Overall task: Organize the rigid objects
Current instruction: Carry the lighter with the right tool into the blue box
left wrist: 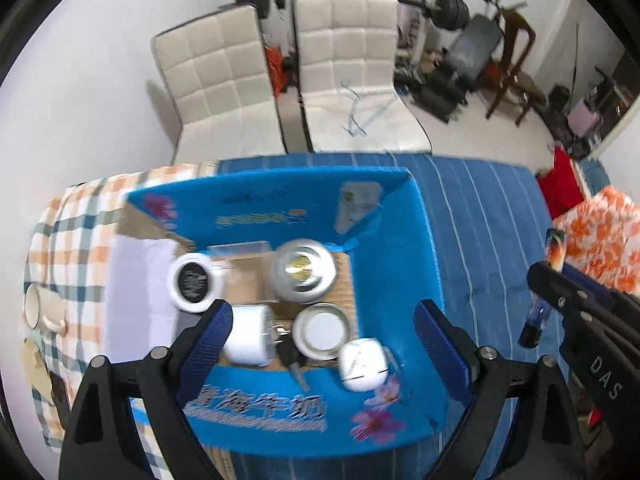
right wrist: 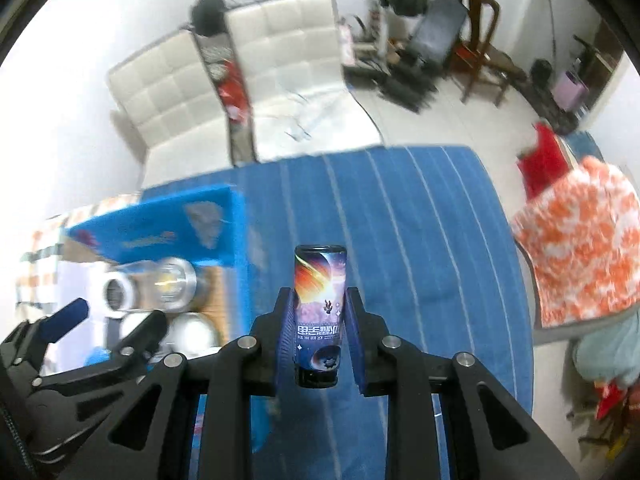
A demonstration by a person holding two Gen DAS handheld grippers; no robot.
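Observation:
A blue cardboard box [left wrist: 396,280] stands open on the blue striped cloth. Inside it lie a silver tin [left wrist: 303,276], a white jar with a black lid [left wrist: 194,282], a white cylinder [left wrist: 250,336], a round metal lid [left wrist: 323,331] and a white case [left wrist: 364,364]. My left gripper [left wrist: 324,344] is open and empty above the box. My right gripper [right wrist: 319,328] is shut on a slim can with a space print [right wrist: 319,312], held upright over the cloth to the right of the box [right wrist: 160,228]. The can [left wrist: 542,300] also shows in the left wrist view.
A checked cloth [left wrist: 68,240] with a mug [left wrist: 36,308] lies left of the box. An orange flowered cloth [right wrist: 580,248] lies at the right. Two white padded chairs [left wrist: 280,72] stand behind the table, with gym gear [left wrist: 460,40] beyond.

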